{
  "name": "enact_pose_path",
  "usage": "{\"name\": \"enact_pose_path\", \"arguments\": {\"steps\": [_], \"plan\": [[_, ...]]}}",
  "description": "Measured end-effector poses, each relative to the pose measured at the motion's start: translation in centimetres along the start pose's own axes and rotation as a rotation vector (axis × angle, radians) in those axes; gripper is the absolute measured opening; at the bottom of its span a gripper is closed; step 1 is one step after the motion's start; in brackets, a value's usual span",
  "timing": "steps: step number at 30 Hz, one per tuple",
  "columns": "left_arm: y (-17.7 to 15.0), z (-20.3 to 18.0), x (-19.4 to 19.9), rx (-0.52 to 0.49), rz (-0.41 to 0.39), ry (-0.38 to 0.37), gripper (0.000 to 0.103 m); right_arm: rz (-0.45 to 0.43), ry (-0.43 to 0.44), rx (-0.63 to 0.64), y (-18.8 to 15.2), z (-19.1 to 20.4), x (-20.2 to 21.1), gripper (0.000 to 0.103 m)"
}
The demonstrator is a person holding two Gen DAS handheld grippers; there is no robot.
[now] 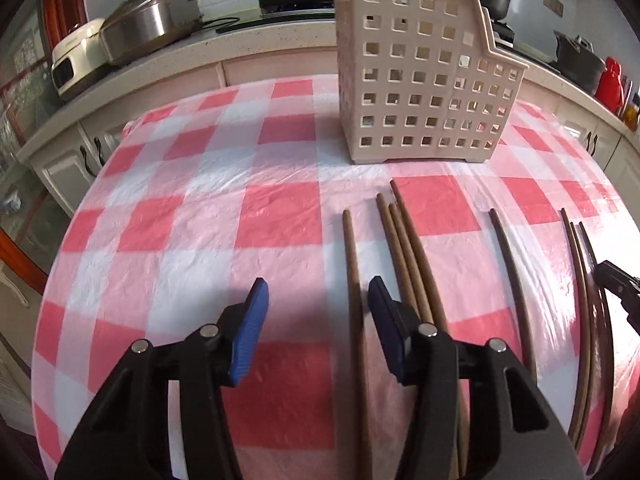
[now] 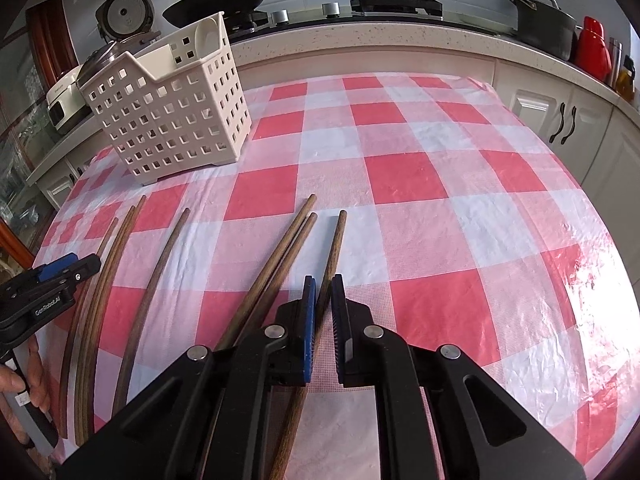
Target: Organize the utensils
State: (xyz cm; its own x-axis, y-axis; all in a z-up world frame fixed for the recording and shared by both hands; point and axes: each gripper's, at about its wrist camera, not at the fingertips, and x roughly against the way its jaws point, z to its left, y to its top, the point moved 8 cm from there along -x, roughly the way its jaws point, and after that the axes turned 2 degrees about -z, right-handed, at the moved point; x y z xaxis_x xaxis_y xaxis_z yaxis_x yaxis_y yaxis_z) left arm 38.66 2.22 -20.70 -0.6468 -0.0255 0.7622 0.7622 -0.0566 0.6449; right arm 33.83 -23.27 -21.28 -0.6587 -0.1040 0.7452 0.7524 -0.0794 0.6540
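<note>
The right gripper (image 2: 323, 308) is pinched onto 1 wooden chopstick (image 2: 333, 252), its blue pads (image 2: 308, 320) pressing the stick from both sides, and the stick's far end points up the red-and-white checked tablecloth (image 2: 400, 184). 2 more chopsticks (image 2: 280, 256) lie just to the left of that grip, side by side and touching near their far tips (neither is between the pads).

The left gripper (image 1: 316, 320) stands about half spread, with nothing between its fingers. A single chopstick (image 1: 352, 272) lies in the gap's right part, just beside the right-hand finger (image 1: 384, 320) and not pressed by it. A bundle of 3 chopsticks (image 1: 404, 240) runs just past that finger, on its outer side. Further right lies 1 lone stick (image 1: 512, 272), then a close group near the right gripper's tip.

The cream perforated utensil holder (image 1: 420, 76) stands upright on the cloth beyond the sticks' far ends, well apart from both grippers.
</note>
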Motion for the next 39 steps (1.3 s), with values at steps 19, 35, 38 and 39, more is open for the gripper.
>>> {"name": "enact_pose_path", "arguments": {"steps": [19,35,38,39], "plan": [[0.4,-1.5,3.0,0.020,-0.070,-0.117,0.006,-0.031,0.051,-0.032,0.1,-0.3,0.7,0.008],[-0.5,0.3,8.4,0.089,-0.168,-0.190,0.006,-0.160,0.073,0.001,1.6,1.8,6.0,0.007],[-0.1,0.6,9.9,0.094,-0.198,-0.197,0.006,-0.203,0.075,0.017,2.3,2.3,7.5,0.007],[0.0,0.6,10.3,0.095,-0.206,-0.199,0.006,-0.213,0.077,0.022,2.4,2.5,7.9,0.007]]}}
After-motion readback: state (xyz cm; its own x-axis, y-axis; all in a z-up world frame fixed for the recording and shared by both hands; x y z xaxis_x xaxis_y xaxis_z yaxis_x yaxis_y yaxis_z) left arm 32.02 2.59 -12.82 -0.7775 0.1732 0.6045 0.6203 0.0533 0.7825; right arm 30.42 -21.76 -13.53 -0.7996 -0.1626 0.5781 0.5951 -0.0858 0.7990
